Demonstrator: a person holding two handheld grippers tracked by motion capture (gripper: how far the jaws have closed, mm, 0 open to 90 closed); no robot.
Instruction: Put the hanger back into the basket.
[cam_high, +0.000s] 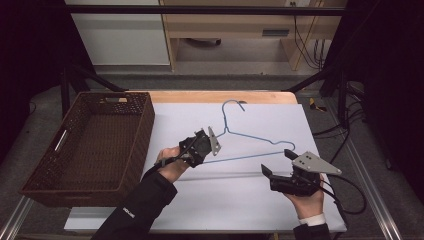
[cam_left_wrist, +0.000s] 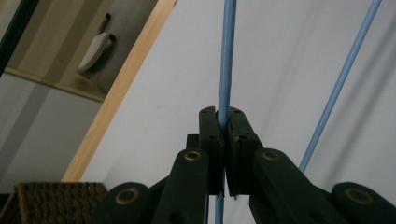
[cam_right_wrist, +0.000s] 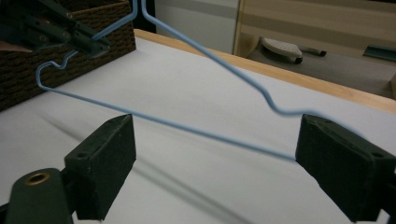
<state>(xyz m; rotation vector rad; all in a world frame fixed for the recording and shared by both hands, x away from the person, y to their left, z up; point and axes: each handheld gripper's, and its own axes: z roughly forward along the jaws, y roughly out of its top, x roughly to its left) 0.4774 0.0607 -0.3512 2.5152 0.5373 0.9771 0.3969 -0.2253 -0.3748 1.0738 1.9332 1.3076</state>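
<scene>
Item under handling: a blue wire hanger (cam_high: 255, 145), held just above the white-covered surface (cam_high: 225, 200), right of the wicker basket (cam_high: 90, 145).

Left tongs (cam_high: 212, 140): closed on the wire of the hanger's left shoulder; the left gripper view shows the pads (cam_left_wrist: 211, 128) pinching the thin rod between them.

Right tongs (cam_high: 275, 162): jaws wide apart at the hanger's right corner, the wire passing between them with no pad pressing on it.

Handling judgement: light, thin, springy and smooth; likely to pivot under a single pinch. Best held on a straight run near a bend.

Orientation: hook toward 12 o'clock; long axis from 9 to 3 o'clock, slightly tilted
</scene>
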